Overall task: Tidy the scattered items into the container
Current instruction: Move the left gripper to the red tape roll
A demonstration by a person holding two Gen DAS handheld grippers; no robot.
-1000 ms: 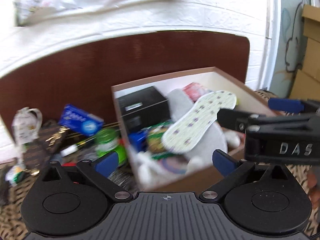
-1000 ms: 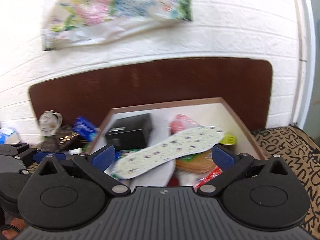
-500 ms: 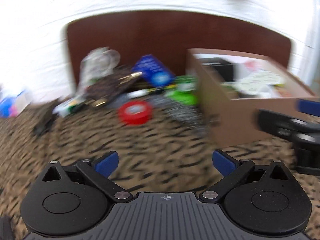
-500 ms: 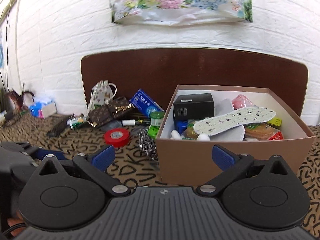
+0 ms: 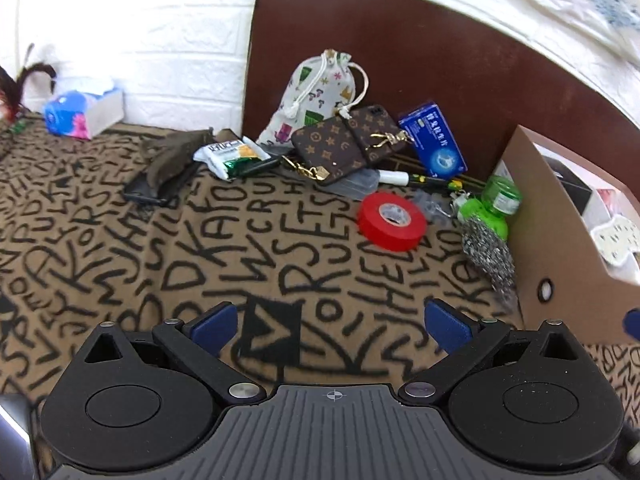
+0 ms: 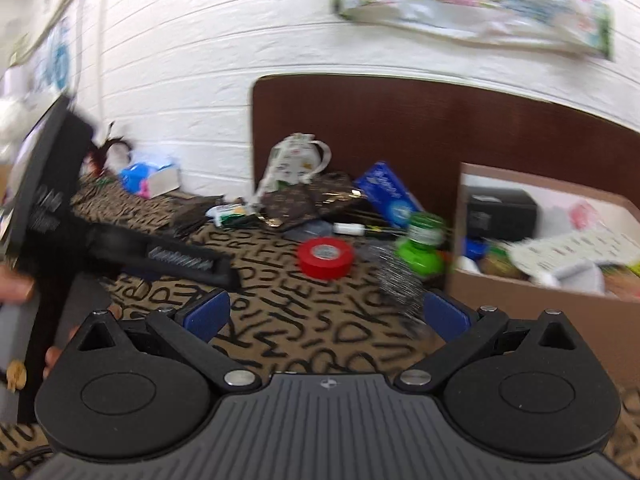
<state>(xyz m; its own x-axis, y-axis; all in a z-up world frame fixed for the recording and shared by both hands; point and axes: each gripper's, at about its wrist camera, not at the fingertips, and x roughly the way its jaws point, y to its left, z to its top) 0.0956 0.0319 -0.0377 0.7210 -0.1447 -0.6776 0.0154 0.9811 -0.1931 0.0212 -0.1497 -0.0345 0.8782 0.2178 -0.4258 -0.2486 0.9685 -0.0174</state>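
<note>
Cloth point(image 5: 168, 248) bare up front; clutter along headboard point(image 5: 440, 60); box point(image 5: 560, 264) blocks right.

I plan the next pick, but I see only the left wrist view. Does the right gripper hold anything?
Observer: No. The right gripper is open and holds nothing.
Operator: How full is the box? I see only one corner.
Observer: The box looks rather full: a black case stands at the back, and a white insole lies across the other items.
Operator: Which target is close to the right gripper?
Observer: The steel scourer lies just ahead of its right fingertip.
</note>
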